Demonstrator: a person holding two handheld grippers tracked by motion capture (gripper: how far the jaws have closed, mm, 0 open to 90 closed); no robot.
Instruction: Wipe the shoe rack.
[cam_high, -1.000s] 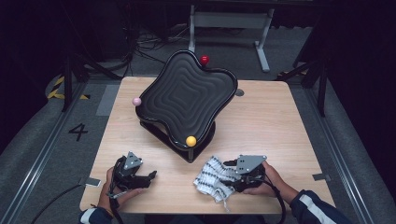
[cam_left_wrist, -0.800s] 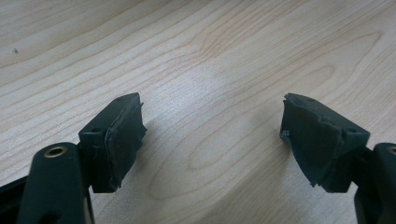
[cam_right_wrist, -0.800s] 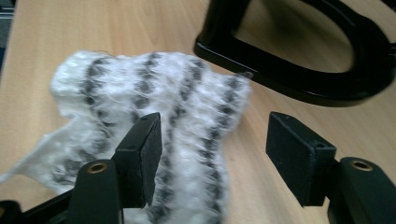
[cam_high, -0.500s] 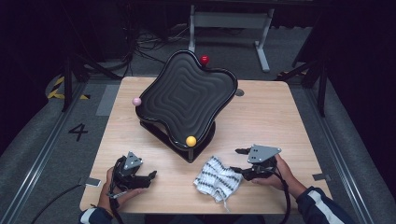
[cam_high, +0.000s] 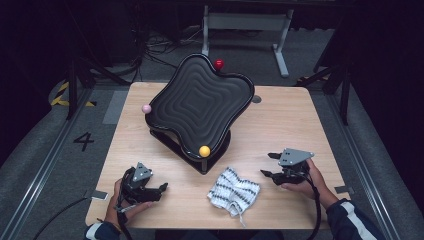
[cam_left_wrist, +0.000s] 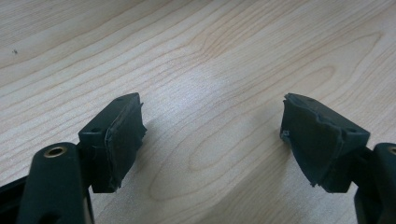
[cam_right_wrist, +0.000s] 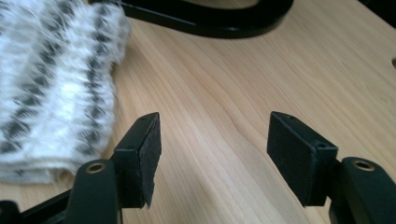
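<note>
High view: near the front edge of the wooden table (cam_high: 300, 115), the left gripper (cam_high: 159, 189) sits low by the person's left hand (cam_high: 125, 200), and its jaws stand wide apart with nothing between them. In the left gripper view, the left gripper (cam_left_wrist: 212, 135) has only bare wood between its two black pads. A bit to the right lies a small white cloth with dark stripes (cam_high: 234, 191), crumpled and flat on the table. The right gripper (cam_high: 269, 165) is just to the right of the cloth, apart from it, in the person's right hand (cam_high: 302, 180). Its jaws are wide open too and hold nothing. In the right gripper view, the cloth (cam_right_wrist: 51, 79) lies just to the left of the left jaw, and bare wood shows between the jaws. Farther back stands a black wavy tray (cam_high: 200, 105), tilted on a black stand (cam_high: 200, 152). A yellow ball (cam_high: 204, 151) sits at its near edge, a pink ball (cam_high: 146, 108) at its left, and a red ball (cam_high: 218, 64) at the far edge.
</note>
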